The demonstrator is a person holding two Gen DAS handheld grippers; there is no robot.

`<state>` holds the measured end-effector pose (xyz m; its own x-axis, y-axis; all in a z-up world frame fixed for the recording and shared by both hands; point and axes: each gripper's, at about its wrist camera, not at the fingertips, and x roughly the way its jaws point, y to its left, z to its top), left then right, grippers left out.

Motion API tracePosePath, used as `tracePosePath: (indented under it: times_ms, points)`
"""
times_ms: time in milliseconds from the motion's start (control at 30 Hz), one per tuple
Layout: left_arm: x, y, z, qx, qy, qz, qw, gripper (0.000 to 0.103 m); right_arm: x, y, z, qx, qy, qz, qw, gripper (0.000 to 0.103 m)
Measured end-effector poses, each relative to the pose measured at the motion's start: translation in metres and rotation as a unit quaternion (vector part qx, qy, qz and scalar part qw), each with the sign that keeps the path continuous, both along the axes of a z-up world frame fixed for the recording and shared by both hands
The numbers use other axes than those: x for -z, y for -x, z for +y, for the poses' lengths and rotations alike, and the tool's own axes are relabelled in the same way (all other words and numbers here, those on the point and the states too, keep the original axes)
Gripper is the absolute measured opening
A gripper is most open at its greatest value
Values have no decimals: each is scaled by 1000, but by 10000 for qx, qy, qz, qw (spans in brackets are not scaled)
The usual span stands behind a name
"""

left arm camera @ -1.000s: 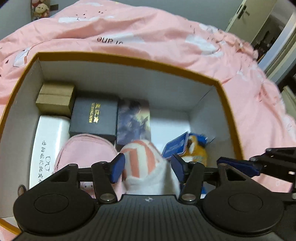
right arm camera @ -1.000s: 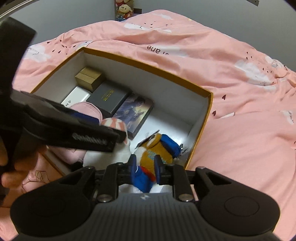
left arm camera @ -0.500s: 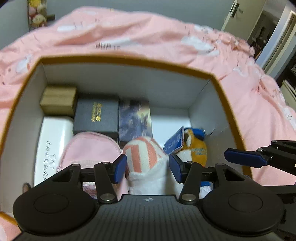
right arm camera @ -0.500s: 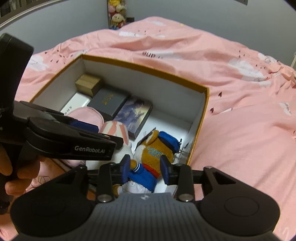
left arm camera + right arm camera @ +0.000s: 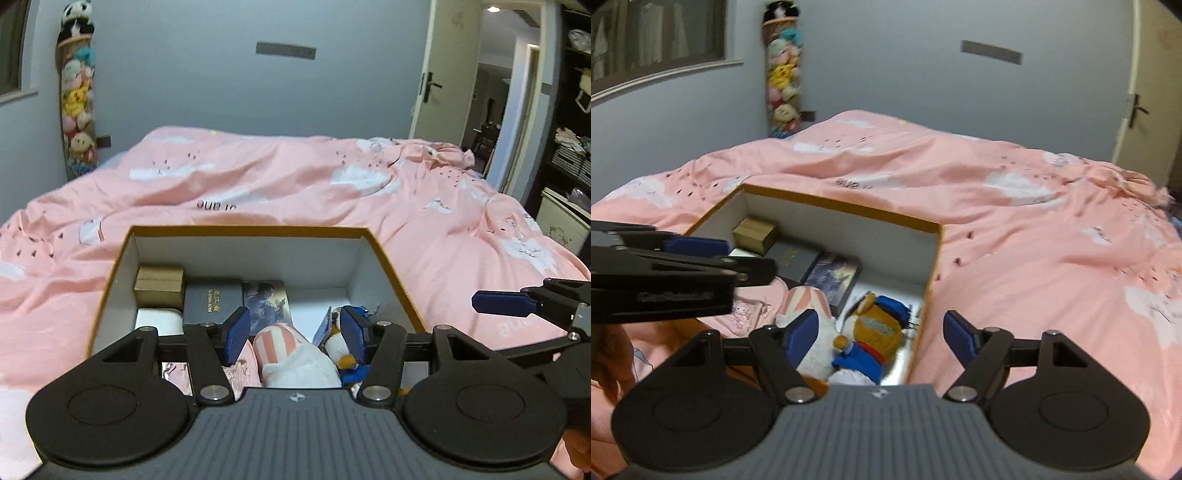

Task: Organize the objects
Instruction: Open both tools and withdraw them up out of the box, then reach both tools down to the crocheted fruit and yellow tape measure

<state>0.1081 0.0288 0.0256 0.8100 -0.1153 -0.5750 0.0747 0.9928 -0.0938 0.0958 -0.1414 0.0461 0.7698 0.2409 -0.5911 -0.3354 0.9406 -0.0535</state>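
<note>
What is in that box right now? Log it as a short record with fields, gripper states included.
container: open box with orange rim, on the pink bedspread
far left corner: tan box
beside it: black box, then picture book
near side: striped plush, orange plush, pink pouch
left gripper: open, holds nothing
right gripper: open, holds nothing

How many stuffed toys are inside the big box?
2. The pink-striped white plush lies in the box's near middle; the orange-and-blue plush lies beside it against the right wall. Others could hide under them.
</note>
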Motion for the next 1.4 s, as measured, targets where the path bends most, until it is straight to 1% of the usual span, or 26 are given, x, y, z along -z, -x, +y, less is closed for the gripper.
tracePosePath:
  times_ms: [133, 233, 267, 400, 533, 667, 700, 767, 800, 867, 967, 1100, 1267, 1400]
  points:
    - [-2, 18, -5, 187, -70, -128, 9997, 64, 3, 18, -8, 311, -134, -59, 9994, 76]
    - [0, 29, -10, 369, -109, -104, 9992, 65, 9, 30, -14, 429, -218, -13, 9988, 75]
    - [2, 33, -12, 405, -111, -77, 9991, 65, 11, 33, -15, 457, -297, 63, 9985, 75]
    - [15, 36, -11, 512, 75, 200, 9985, 65, 25, 43, -18, 591, -437, 378, 9966, 75]
    - [28, 40, -11, 653, 149, 432, 9968, 65, 40, 51, -16, 655, -261, 663, 9953, 74]
    - [40, 40, -8, 691, 321, 764, 9942, 65, 50, 59, -19, 725, -221, 899, 9931, 69]
    - [43, 40, -7, 700, 377, 851, 9932, 65, 52, 60, -21, 748, -219, 951, 9924, 63]
    - [49, 40, -3, 745, 541, 1027, 9904, 64, 56, 61, -24, 799, -236, 1048, 9910, 58]
    - [53, 40, -1, 771, 652, 1127, 9885, 64, 58, 60, -25, 839, -240, 1096, 9901, 57]
    - [61, 40, 4, 872, 914, 1375, 9824, 62, 62, 60, -28, 935, -228, 1193, 9882, 54]
    - [72, 42, 8, 924, 1133, 1640, 9756, 61, 69, 60, -32, 1045, -213, 1357, 9850, 48]
    - [84, 46, 8, 1066, 1239, 1894, 9682, 61, 78, 59, -36, 1103, -275, 1590, 9807, 41]
    - [94, 43, -1, 1269, 1284, 2156, 9597, 61, 86, 59, -39, 1109, -350, 1778, 9772, 40]
    - [101, 43, -13, 1561, 1259, 2320, 9518, 62, 91, 58, -41, 1084, -414, 1899, 9749, 40]
